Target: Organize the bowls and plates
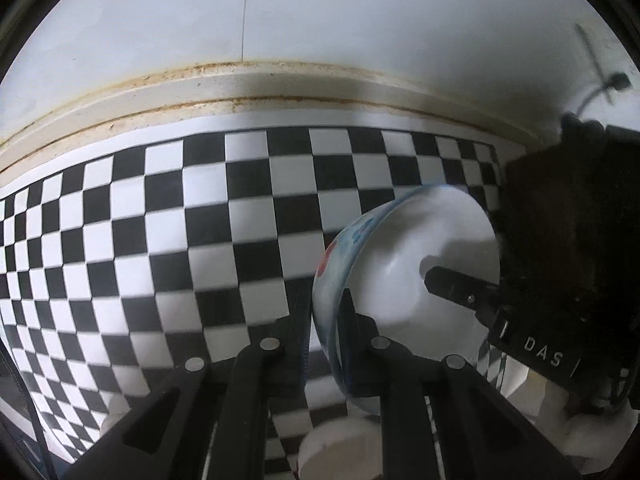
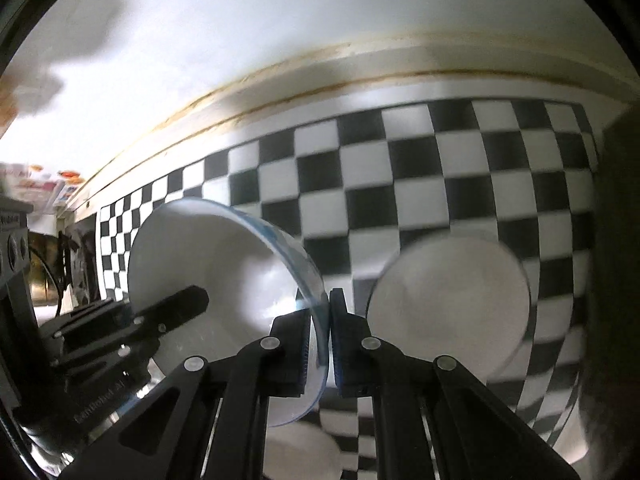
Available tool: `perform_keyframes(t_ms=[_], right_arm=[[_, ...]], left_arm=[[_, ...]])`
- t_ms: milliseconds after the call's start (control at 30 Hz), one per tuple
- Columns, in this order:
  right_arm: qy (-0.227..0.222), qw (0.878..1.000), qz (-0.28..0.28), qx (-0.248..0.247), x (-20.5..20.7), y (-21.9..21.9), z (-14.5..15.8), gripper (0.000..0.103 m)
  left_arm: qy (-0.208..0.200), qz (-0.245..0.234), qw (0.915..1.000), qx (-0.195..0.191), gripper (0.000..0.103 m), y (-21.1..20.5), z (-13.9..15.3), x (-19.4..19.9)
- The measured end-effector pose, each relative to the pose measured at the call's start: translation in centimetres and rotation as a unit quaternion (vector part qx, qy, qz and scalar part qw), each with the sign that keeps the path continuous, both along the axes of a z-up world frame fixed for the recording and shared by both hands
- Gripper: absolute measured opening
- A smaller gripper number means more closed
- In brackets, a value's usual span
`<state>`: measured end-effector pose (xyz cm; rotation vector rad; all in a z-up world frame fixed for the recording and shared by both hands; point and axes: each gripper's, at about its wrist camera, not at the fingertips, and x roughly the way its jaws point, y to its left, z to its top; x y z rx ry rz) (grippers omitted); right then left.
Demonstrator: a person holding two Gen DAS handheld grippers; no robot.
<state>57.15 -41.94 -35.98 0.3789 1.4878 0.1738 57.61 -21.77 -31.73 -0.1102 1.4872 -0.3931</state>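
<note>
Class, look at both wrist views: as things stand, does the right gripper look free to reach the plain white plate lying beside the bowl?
Probably not yet. The right gripper is shut on the bowl's rim, which the left gripper also clamps. The white plate itself lies uncovered on the checkered mat.

Worktop covered w/ a black-and-white checkerboard mat (image 1: 168, 224), squares running right up to a white border strip at the back edge. Behind that, a cream raised ledge (image 1: 256, 88) w/ brown grime lines along both its seams. Above it a plain white wall (image 1: 360, 16); thin vertical seam (image 1: 245, 12) runs down it in the left wrist view. Right wrist view: soft grey shadows on the wall's upper left, light bright and even elsewhere. Far left, past the mat's end, blurred colourful packaging (image 2: 44, 186), pink/orange, too smeared to read.
</note>
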Motion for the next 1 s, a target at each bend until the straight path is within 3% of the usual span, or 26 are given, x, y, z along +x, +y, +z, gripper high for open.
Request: perform_keyframes(t_ms=[300,600,1000], right_arm=[[-0.006,1.0,-0.008,0.013,-9.5,1.3,2.3,0.011],[0.022,1.0,0.005,0.017,-18.5,3.7,0.3,0.011],[0.058,0.998,-0.003,0.01,-21.7,3.7,-4.0,0.011]], left_arm=[[0.007,-0.04,0.9992,-0.002,0.011,1.7,1.4,-7.3],[0.034,-0.059,0.9977,0.006,0.011,2.8,-0.6,-13.0],[0.064,-0.077,0.9945,0.031,0.011,1.8,-4.2,-16.1]])
